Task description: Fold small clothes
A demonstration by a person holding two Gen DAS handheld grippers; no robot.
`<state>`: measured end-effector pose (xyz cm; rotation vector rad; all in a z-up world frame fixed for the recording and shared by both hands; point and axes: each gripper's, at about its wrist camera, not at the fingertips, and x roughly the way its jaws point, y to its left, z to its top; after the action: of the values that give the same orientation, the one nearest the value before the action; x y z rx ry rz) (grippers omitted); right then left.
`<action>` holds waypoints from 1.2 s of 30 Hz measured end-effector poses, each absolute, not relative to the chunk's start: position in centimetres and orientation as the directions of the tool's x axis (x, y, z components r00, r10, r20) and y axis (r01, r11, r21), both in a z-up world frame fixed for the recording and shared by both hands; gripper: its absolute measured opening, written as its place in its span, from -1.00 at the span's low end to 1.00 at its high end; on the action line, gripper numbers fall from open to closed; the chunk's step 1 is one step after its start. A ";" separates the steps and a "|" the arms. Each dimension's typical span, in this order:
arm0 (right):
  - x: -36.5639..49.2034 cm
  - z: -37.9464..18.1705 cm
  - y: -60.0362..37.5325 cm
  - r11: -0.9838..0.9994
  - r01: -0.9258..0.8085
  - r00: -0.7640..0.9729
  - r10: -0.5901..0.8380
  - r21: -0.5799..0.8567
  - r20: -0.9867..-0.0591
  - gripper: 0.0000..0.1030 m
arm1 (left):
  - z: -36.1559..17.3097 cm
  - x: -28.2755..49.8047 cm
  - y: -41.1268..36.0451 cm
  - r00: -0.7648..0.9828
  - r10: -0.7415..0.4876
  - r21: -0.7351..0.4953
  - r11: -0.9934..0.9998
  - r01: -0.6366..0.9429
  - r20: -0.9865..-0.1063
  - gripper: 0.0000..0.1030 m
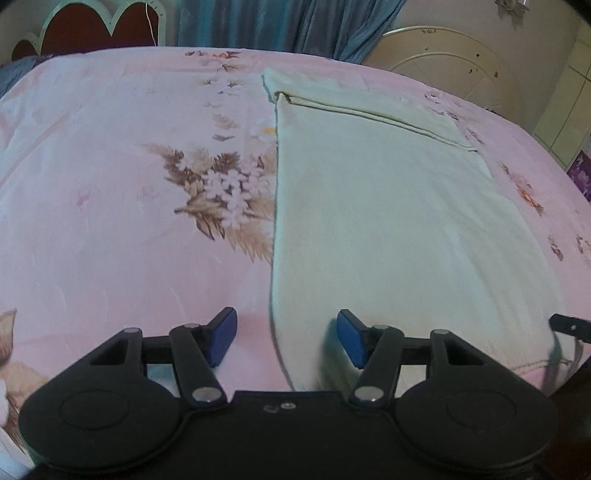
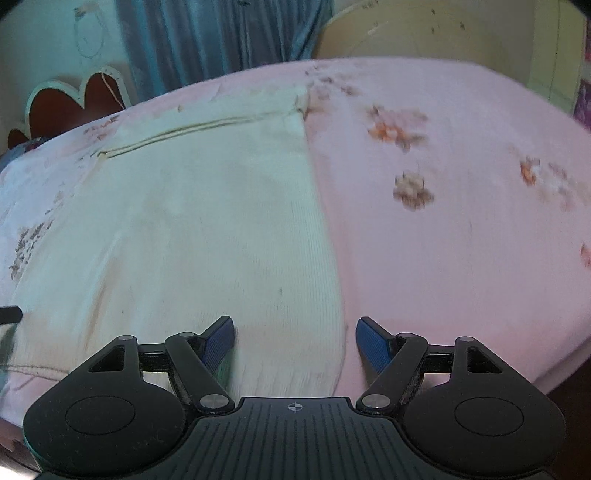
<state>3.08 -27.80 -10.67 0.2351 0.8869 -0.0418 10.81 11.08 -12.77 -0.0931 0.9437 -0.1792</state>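
Observation:
A pale cream garment [image 1: 388, 206] lies flat on the pink flowered bedsheet [image 1: 110, 184], folded into a long strip with a seamed flap across its far end. My left gripper [image 1: 287, 338] hovers open over the garment's near left edge, one blue pad above the sheet and the other above the cloth. In the right wrist view the same garment [image 2: 207, 229] fills the left half. My right gripper [image 2: 295, 345] stands open astride its near right edge. Neither gripper holds anything. A tip of the other gripper shows at each view's side edge.
The bed's near edge runs just below the garment's hem. A scalloped headboard [image 1: 92, 29], a blue curtain [image 1: 288, 26] and a round cream panel [image 1: 454, 62] stand behind the bed. Bare sheet [image 2: 461, 240] spreads to the garment's right.

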 end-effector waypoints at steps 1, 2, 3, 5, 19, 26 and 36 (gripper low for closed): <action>2.9 -10.6 -27.7 0.973 0.127 0.632 0.068 0.190 -0.772 0.17 | -12.8 10.6 11.0 0.570 -0.199 -0.163 0.980 0.114 -0.797 0.11; 2.8 -10.6 -27.6 0.973 0.124 0.631 0.075 0.196 -0.772 0.06 | -12.8 10.4 10.9 0.565 -0.208 -0.171 0.978 0.117 -0.799 0.11; 2.8 -10.5 -27.5 0.972 0.121 0.631 0.081 0.201 -0.772 0.01 | -12.8 10.3 10.8 0.558 -0.219 -0.183 0.976 0.121 -0.800 0.10; 2.8 -10.5 -27.3 0.971 0.115 0.627 0.095 0.212 -0.773 -0.21 | -12.8 10.1 10.6 0.548 -0.237 -0.201 0.972 0.125 -0.802 -0.03; 3.5 -7.5 -27.9 0.946 0.074 0.650 0.195 0.317 -0.734 -0.86 | -10.4 11.6 11.0 0.591 -0.393 -0.377 0.913 0.156 -0.705 -0.87; 7.3 -4.4 -29.0 0.926 0.062 0.716 0.219 0.372 -0.663 -0.86 | -6.7 15.9 10.0 0.678 -0.410 -0.380 0.902 0.203 -0.611 -0.87; 18.6 -2.3 -31.3 0.924 0.064 0.774 0.193 0.378 -0.603 -0.86 | -5.6 26.0 8.7 0.740 -0.379 -0.381 0.907 0.178 -0.556 -0.87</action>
<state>18.62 -31.30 -2.30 0.3947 0.6861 0.0714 25.96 8.69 -5.60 -0.3152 0.6732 -0.3107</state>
